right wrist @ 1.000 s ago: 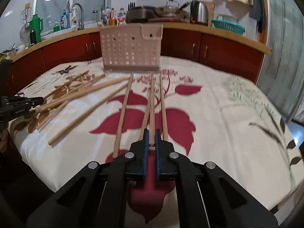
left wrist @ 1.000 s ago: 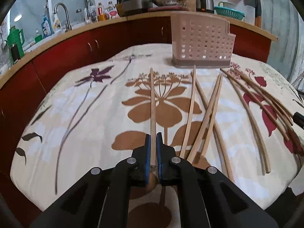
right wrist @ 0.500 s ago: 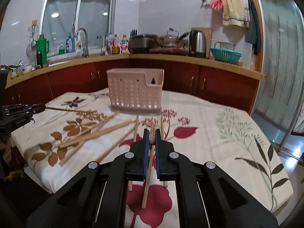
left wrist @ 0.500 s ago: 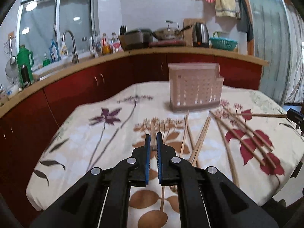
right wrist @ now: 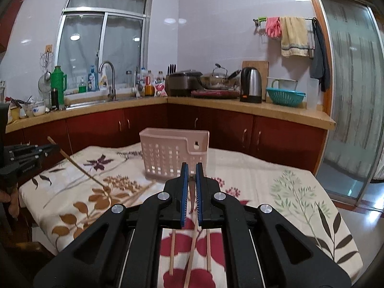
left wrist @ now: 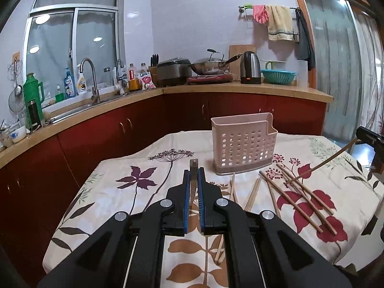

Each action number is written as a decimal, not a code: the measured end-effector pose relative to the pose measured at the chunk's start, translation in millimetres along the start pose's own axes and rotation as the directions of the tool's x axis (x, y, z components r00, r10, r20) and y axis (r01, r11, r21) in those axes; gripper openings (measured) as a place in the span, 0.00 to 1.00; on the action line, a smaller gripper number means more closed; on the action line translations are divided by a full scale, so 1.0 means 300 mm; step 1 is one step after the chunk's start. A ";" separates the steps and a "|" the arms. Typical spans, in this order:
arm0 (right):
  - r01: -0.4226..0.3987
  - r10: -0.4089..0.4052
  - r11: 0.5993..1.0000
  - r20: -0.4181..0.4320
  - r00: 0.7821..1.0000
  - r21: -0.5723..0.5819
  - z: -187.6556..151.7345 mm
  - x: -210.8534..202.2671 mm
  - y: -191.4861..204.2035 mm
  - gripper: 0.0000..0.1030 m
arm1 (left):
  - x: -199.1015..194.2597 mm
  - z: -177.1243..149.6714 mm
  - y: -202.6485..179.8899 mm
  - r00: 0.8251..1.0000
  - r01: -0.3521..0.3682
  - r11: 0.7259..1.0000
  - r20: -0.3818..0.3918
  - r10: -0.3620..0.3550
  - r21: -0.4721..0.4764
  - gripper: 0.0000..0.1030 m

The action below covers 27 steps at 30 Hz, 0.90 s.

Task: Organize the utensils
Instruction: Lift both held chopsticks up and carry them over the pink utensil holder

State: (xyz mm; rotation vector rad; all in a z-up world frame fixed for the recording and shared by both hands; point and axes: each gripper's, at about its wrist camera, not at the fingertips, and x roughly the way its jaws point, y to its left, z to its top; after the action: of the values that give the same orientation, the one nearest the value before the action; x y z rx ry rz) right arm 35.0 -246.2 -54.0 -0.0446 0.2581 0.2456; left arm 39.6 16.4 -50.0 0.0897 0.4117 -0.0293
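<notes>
Bamboo sticks: your left gripper (left wrist: 194, 187) and right gripper (right wrist: 191, 184) each lifted one thin chopstick off the table.
Jaws: both clamped on theirs.
Pink perforated plastic basket (left wrist: 243, 144): ahead, next drop.

Home kitchen showing. Curved dark-red cabinet run (left wrist: 124, 129) under tan wooden countertop (left wrist: 240, 87) wrapping round room. Chrome gooseneck tap (left wrist: 90, 76) standing over sink below sliding window (left wrist: 72, 48). Steel electric kettle (left wrist: 250, 70), lidded steel wok (left wrist: 207, 68), teal plastic colander (left wrist: 278, 76) sitting on countertop. Pink rubber glove (left wrist: 261, 14), beige towel (left wrist: 282, 24) hanging on wall rail. Floral tablecloth (left wrist: 115, 192) covering table.
</notes>
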 end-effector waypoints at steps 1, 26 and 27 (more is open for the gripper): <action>-0.002 0.002 1.000 0.004 1.000 0.002 0.007 0.009 -0.003 0.07 | 0.008 0.008 0.006 1.000 0.002 1.000 0.001 -0.002 -0.008 0.06; 0.001 -0.001 1.000 0.060 0.998 -0.005 0.109 0.248 -0.020 0.06 | 0.132 0.128 0.033 0.999 0.020 1.000 0.045 -0.019 -0.015 0.06; -0.002 0.003 1.000 0.061 0.998 -0.005 0.114 0.248 -0.022 0.06 | 0.132 0.133 0.033 0.999 0.020 1.000 0.050 -0.019 -0.014 0.06</action>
State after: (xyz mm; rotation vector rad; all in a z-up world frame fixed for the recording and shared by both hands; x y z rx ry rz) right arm 114.7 -232.7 -40.2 -0.0415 0.1966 0.2496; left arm 92.2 22.1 -28.7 0.0708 0.3629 -0.0479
